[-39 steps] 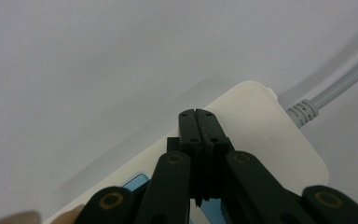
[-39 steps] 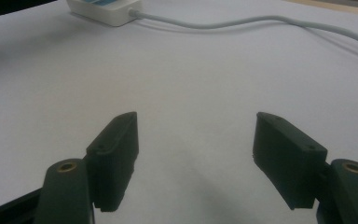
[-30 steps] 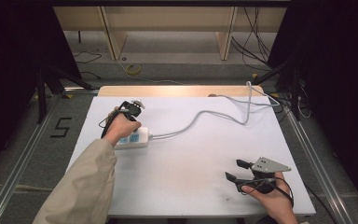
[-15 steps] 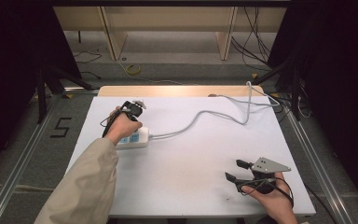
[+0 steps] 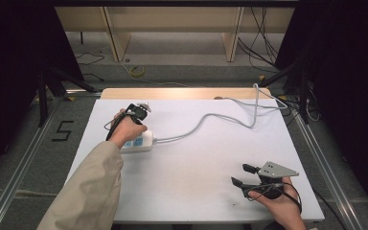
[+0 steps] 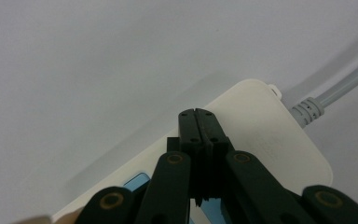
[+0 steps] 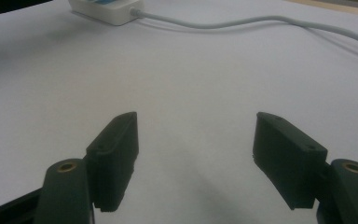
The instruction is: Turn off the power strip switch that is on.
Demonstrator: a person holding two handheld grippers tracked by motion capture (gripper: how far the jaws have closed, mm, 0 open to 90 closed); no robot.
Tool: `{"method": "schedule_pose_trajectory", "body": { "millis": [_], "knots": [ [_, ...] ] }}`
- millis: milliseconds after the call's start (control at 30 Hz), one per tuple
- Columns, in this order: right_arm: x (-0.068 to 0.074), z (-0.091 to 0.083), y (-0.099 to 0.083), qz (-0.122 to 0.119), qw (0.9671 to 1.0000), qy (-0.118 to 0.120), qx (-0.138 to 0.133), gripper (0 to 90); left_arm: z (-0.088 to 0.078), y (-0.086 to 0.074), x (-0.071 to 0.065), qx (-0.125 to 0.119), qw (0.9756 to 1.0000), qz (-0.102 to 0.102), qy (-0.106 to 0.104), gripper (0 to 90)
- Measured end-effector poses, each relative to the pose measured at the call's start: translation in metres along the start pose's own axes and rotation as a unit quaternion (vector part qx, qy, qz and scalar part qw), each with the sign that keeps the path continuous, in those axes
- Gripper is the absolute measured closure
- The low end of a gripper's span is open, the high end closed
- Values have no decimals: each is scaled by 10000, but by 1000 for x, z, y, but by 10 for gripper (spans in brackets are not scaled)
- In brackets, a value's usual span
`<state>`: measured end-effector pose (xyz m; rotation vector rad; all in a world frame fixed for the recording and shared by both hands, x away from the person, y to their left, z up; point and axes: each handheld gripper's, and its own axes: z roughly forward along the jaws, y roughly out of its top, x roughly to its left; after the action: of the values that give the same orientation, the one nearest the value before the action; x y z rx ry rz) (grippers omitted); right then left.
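A white power strip (image 5: 140, 143) lies on the left part of the white table (image 5: 196, 163), and its grey cable (image 5: 211, 117) snakes off to the far right corner. My left gripper (image 6: 197, 114) is shut with nothing between its jaws. It points down at the strip's top (image 6: 265, 140) near the cable end (image 6: 307, 109); whether the tips touch it I cannot tell. In the high view the person's left hand covers its tips. My right gripper (image 5: 239, 174) rests at the near right of the table, open and empty (image 7: 196, 121), aimed toward the strip (image 7: 105, 10).
A wooden board edge (image 5: 182, 93) runs along the table's far side. Metal rails (image 5: 24, 158) flank the table on both sides. A floor marking "5" (image 5: 62, 130) lies to the left. Loose cables (image 5: 268, 103) gather at the far right corner.
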<state>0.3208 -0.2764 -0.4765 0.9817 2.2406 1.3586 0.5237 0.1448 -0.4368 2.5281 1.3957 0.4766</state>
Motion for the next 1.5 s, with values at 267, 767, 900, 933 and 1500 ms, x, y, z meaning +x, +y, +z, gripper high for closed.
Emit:
{"method": "schedule_pose_trajectory", "body": {
  "millis": [267, 767, 900, 933, 1500],
  "knots": [
    [0, 0, 0, -8, 10000, -1, 5, 322, 0, 0, -1, 10, 10000, 48, 31, 895],
    [1, 0, 0, -13, 10000, -5, 10, 322, 1, -3, 0, 45, 9998, 128, 177, 896],
    [1, 1, 0, 0, 10000, -1, 16, 322, 2, -3, -2, 64, 9994, 209, 250, 896],
    [0, 1, 1, -9, 10000, 11, 15, 322, 2, -2, -2, 97, 9994, 223, 253, 896],
    [0, 1, 1, -23, 10000, 15, 23, 322, 2, -1, -1, 122, 9995, 169, 227, 896]
  ]
}}
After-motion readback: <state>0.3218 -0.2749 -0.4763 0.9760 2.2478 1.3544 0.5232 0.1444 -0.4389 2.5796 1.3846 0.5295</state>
